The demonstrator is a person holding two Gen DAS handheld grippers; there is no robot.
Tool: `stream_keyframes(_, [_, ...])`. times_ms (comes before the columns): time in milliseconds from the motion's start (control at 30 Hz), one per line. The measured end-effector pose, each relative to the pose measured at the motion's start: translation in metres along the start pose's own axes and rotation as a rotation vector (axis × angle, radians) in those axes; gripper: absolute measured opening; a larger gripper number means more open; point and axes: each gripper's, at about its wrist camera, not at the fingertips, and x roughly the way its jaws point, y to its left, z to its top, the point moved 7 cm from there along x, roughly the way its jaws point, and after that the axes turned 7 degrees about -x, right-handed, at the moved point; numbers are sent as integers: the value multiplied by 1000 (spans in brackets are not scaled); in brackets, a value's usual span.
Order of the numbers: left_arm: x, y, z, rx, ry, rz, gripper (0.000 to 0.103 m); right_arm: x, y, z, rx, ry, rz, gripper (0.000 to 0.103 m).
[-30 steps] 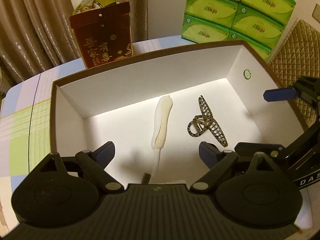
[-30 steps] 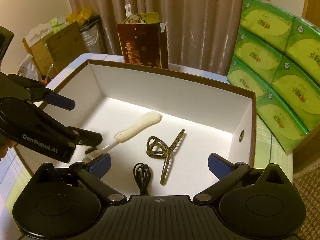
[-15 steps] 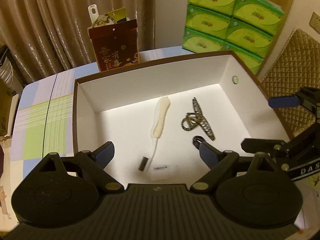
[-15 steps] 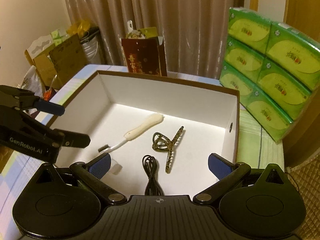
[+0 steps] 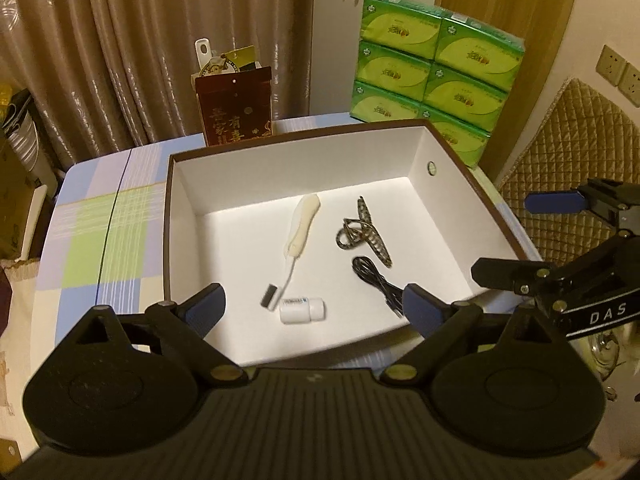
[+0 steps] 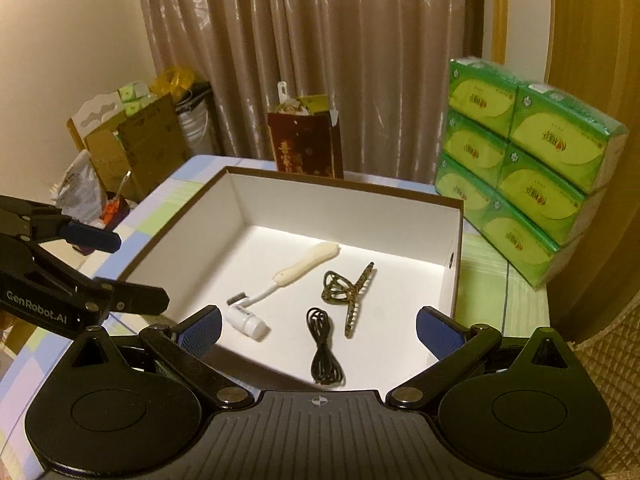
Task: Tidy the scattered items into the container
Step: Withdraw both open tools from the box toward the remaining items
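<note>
A brown-rimmed white box [image 5: 172,216] [image 6: 456,264] sits on the checked tablecloth. Inside it lie a cream-handled toothbrush [image 5: 300,226] [image 6: 296,270], a leopard-print hair claw [image 5: 364,230] [image 6: 348,294], a coiled black cable [image 5: 376,282] [image 6: 324,350] and a small white bottle [image 5: 302,310] [image 6: 246,320]. My left gripper [image 5: 314,308] hangs open above the box's near edge, holding nothing. My right gripper [image 6: 318,324] is also open and empty over the near side. Each gripper shows at the edge of the other's view.
A dark red gift bag [image 5: 236,110] [image 6: 306,148] stands behind the box by the curtain. Stacked green tissue packs [image 5: 432,68] [image 6: 520,168] rise at the back right. A quilted chair back [image 5: 568,168] is to the right, cardboard clutter [image 6: 132,148] to the left.
Both grippers have pulled back and up from the box, so the whole box now shows. The white bottle and black cable have come into view inside it.
</note>
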Motion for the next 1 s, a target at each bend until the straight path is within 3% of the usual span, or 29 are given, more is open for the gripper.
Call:
stream_keyframes(267, [-23,-3,-21,-6,-11,16,93,-30,13,-9,15,-61,13,101])
stream_keyframes(600, [-50,4,-46,-25,-53,33,94,-47,11,-36,33,-71,-8,101])
stream_keyframes(1000, [-48,28,-103,-125,2,31,94,-42,15,-103,73,30,-4,101])
